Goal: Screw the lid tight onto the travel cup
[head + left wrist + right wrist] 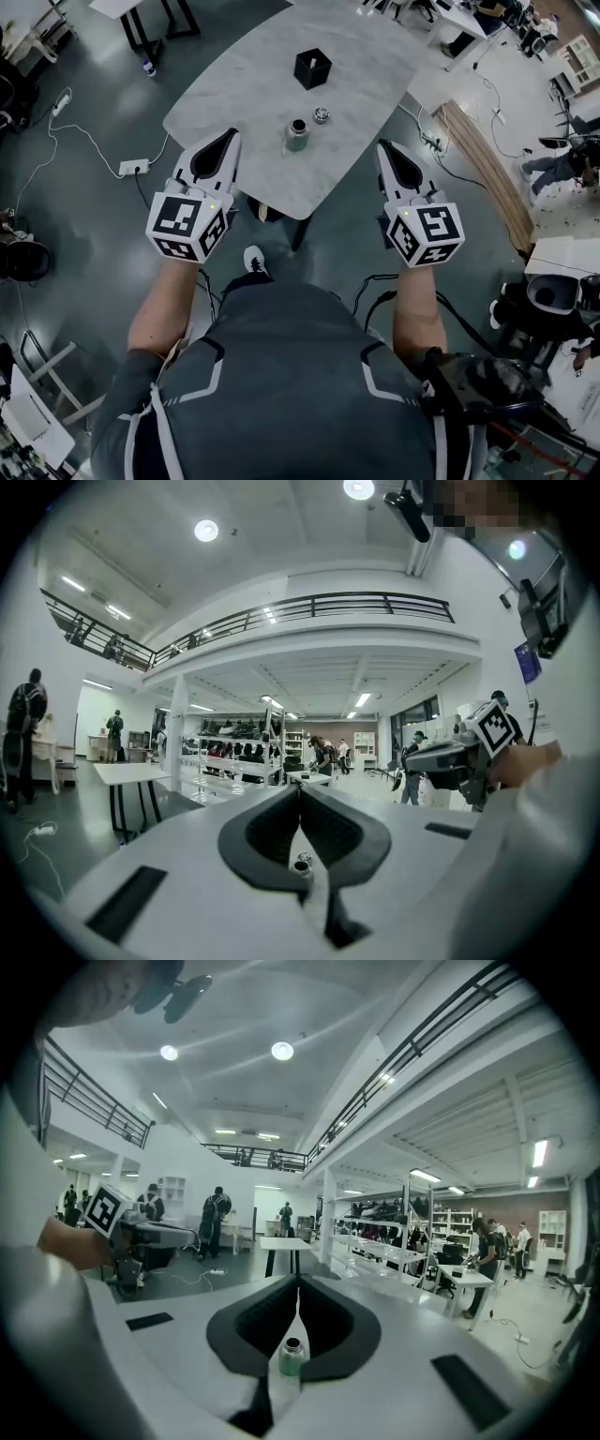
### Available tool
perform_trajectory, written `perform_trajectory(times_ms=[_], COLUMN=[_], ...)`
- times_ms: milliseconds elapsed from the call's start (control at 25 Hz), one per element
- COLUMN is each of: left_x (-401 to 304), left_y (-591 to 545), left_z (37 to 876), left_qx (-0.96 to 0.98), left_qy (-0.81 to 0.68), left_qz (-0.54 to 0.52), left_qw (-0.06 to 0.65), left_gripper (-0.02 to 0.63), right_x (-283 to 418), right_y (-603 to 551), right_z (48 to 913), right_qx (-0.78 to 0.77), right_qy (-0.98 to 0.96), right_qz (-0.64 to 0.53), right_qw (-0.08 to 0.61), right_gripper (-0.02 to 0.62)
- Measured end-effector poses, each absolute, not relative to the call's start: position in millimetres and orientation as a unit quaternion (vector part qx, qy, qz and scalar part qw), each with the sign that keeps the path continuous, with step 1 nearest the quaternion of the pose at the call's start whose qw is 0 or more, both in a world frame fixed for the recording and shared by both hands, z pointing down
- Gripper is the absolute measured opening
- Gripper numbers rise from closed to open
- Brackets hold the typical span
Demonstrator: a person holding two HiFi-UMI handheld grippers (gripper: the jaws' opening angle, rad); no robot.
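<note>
Well, left gripper [228,138]: jaws pressed together, empty, left of the cup [297,136], well apart.
Right gripper [382,146]: closed on nothing too, right of the cup.
Cup: upright, open-mouthed; looks metal, so stiff, smooth, likely slippery. Grip the body low.
Lid [322,115]: small, light, just behind the cup; pinch its rim.
Table [244,94]: pale stone-look top, hard, slick; cup near its front edge.
Room: black box [312,68] farther behind the cup; cables [94,141] on grey floor [94,234].
</note>
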State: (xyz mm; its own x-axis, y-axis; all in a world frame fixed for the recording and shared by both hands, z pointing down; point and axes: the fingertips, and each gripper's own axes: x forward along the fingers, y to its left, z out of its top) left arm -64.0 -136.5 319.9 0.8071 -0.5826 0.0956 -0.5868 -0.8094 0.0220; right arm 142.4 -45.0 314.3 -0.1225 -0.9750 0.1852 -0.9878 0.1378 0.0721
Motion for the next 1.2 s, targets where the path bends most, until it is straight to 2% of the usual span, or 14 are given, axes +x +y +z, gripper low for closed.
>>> perform_trajectory(times_ms=[360, 440, 600, 720, 1000, 1120, 1200], left_x=[-66, -62, -52, -39, -15, -4, 5], left_y=[-191, -201, -218, -227, -238, -239, -236], left_z=[344, 359, 386, 408, 453, 469, 475], left_qx=[0.961, 0.961, 0.958, 0.955, 0.939, 0.934, 0.932], left_qy=[-0.271, -0.265, -0.271, -0.274, -0.305, -0.314, -0.317], left_qz=[0.049, 0.060, 0.081, 0.102, 0.131, 0.133, 0.138], left_qw=[0.032, 0.039, 0.052, 0.056, 0.085, 0.102, 0.108], left_gripper=[0.014, 0.021, 0.047, 0.118, 0.138, 0.223, 0.277], right_x=[136, 141, 155, 169, 202, 214, 220], right_y=[-98, -110, -138, -162, -205, -220, -224], right_z=[323, 336, 359, 384, 448, 466, 474], right_qx=[0.663, 0.661, 0.648, 0.630, 0.581, 0.560, 0.542], right_qy=[-0.738, -0.737, -0.745, -0.755, -0.782, -0.793, -0.802], right_qz=[0.051, 0.068, 0.080, 0.095, 0.129, 0.137, 0.147], right_qw=[0.114, 0.121, 0.138, 0.154, 0.185, 0.196, 0.202], right_gripper=[0.037, 0.075, 0.100, 0.135, 0.158, 0.226, 0.244])
